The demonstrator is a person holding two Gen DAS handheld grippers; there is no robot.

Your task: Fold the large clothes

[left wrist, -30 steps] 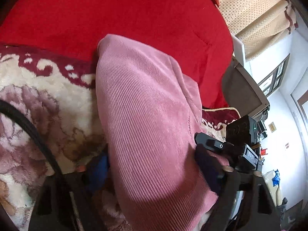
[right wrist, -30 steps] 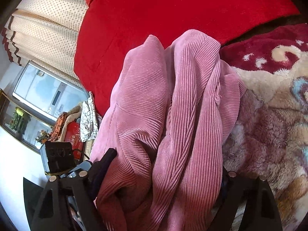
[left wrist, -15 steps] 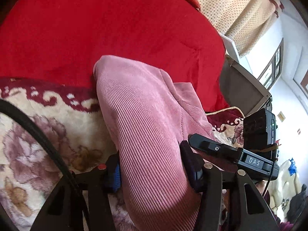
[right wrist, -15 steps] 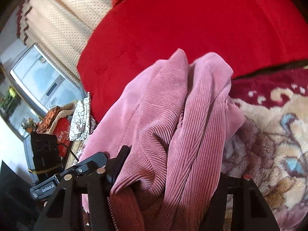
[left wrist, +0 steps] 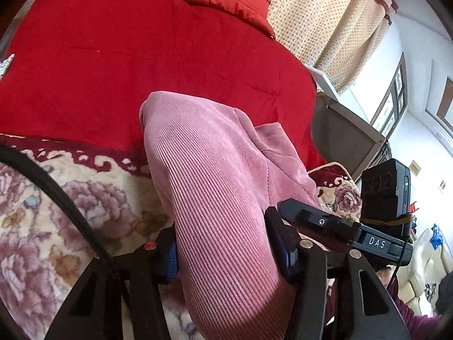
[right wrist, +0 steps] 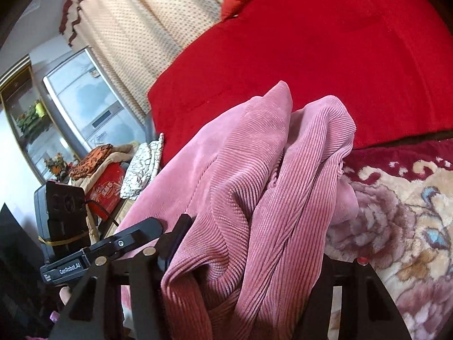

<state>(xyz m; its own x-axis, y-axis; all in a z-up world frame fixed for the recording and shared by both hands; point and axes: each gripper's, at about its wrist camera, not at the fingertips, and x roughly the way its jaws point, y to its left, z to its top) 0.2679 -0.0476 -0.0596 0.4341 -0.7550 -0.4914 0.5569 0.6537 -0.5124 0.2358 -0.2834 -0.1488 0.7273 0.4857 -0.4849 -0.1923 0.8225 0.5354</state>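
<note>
Pink garment [left wrist: 215,198]: ribbed corduroy cloth, soft sheen on the ridges, matt in the folds [right wrist: 254,198]. Red quilt [left wrist: 141,65]: smooth matt fabric, faint stitch lines. Floral blanket [left wrist: 85,198]: thick plush pile, fuzzy. Curtain [left wrist: 325,14]: cream cloth, dotted weave, matt. Left hand-held gripper [left wrist: 226,252]: matt black plastic, small bright metal rivets, blue ridged pads. Right hand-held gripper [right wrist: 246,257]: same black plastic. Cabinet door [right wrist: 93,104]: glossy glass, brushed metal frame.

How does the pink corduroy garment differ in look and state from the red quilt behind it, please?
The pink corduroy garment is ribbed and bunched into folds; the red quilt looks smooth and lies spread flat. The garment is clamped in the left gripper and the right gripper; the quilt is held by neither. Both rest on the bed with the floral blanket.
</note>
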